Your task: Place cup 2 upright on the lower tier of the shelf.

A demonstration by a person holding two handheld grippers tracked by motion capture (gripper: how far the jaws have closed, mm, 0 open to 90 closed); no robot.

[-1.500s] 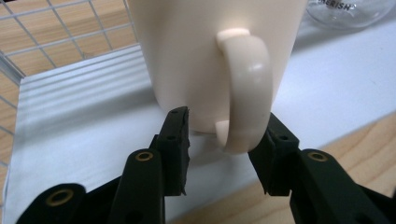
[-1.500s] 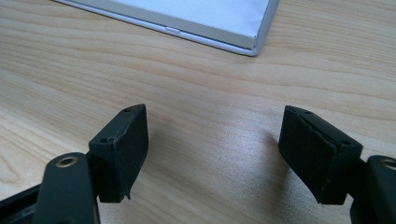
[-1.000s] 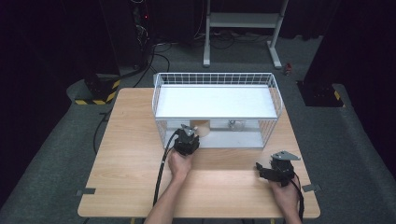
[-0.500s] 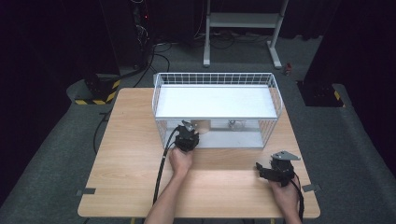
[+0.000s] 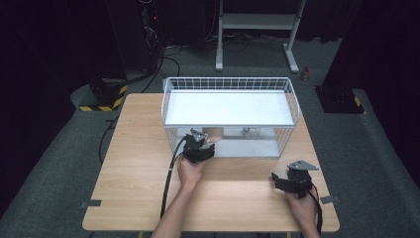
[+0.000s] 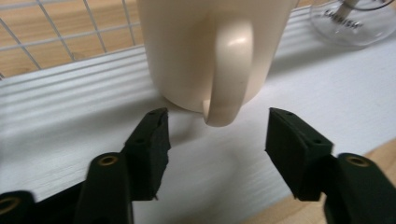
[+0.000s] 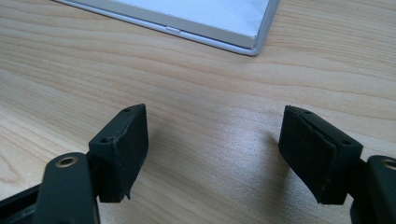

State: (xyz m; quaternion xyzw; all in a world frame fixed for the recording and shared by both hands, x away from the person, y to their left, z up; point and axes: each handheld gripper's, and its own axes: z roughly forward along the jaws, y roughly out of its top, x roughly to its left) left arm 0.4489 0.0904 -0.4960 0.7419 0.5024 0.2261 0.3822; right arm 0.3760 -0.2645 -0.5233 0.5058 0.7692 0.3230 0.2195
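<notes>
- High view: left gripper [image 5: 202, 147] sits at the open front of the wire rack [image 5: 292, 101], on its lower shelf [image 5: 257, 147]. Mug [image 5: 214, 133] just beyond its jaws; glass [image 5: 251, 132] further right on the same shelf. Right gripper [image 5: 286, 182] rests well apart on the desk [image 5: 133, 163], so the left hand is far nearer.
- Left gripper view: mug [image 6: 205, 46] stands upright dead ahead, long axis vertical, handle [image 6: 229, 74] pointing straight at the jaws. Jaws have just been opening, now about half open, empty; the handle's lower end sits between and just beyond the tips, no contact.
- Right gripper view: jaws wide apart, holding nothing, over bare desk [image 7: 210, 93]; shelf corner [image 7: 252, 42] ahead.
</notes>
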